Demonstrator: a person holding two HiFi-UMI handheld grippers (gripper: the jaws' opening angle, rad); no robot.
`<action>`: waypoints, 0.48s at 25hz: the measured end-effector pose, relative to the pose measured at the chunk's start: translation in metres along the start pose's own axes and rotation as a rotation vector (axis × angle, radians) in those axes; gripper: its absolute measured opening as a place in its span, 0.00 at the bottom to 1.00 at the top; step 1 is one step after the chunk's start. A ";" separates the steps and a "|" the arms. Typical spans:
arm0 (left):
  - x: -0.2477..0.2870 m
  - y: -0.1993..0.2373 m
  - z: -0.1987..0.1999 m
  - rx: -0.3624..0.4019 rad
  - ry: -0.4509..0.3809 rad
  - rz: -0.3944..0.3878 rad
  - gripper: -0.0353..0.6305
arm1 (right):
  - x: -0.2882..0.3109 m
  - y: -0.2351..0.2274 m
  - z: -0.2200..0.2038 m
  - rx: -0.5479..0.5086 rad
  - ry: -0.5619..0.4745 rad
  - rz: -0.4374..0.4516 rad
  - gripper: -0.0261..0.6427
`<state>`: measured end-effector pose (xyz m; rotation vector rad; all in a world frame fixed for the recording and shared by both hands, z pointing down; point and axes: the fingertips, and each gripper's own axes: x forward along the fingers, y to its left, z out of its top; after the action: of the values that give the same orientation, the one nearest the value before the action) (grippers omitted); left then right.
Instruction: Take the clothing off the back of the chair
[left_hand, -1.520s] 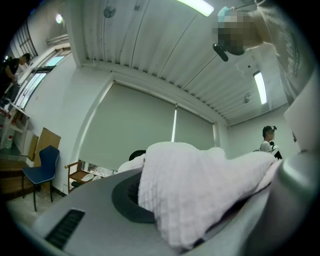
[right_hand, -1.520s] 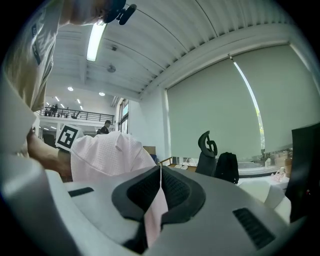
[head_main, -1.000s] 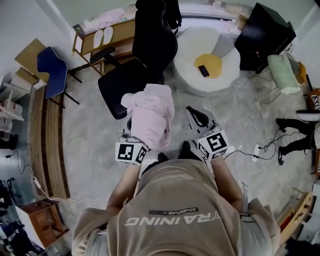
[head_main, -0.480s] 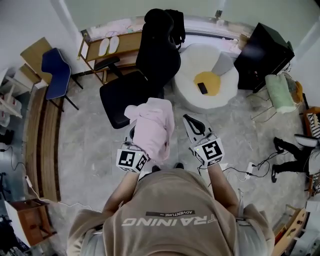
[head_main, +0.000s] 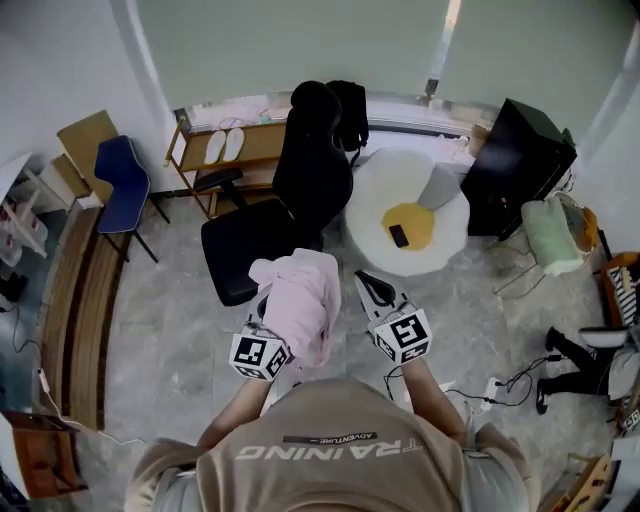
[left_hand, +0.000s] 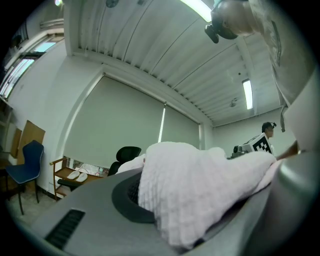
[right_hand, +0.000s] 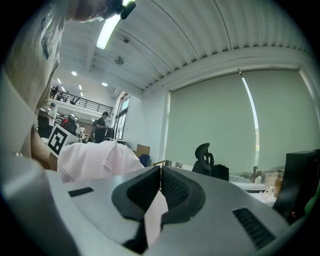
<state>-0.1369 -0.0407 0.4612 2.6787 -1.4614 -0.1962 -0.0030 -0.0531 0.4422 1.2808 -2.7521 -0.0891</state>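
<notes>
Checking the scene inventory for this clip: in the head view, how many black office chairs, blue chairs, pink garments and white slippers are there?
black office chair: 1
blue chair: 1
pink garment: 1
white slippers: 2
Total: 5

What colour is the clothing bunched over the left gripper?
Pale pink clothing; the head view shows it best.
</notes>
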 end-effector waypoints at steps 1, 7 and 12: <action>0.001 0.001 0.001 0.003 0.001 0.000 0.17 | 0.001 0.000 0.002 -0.007 -0.007 0.002 0.09; -0.003 0.000 0.004 0.009 0.014 0.011 0.17 | 0.002 0.004 0.006 0.010 -0.022 0.027 0.09; -0.009 0.001 -0.002 0.000 0.018 0.052 0.17 | -0.005 0.008 0.002 -0.013 -0.010 0.053 0.09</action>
<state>-0.1426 -0.0337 0.4641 2.6323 -1.5232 -0.1682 -0.0055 -0.0440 0.4403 1.2067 -2.7871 -0.1091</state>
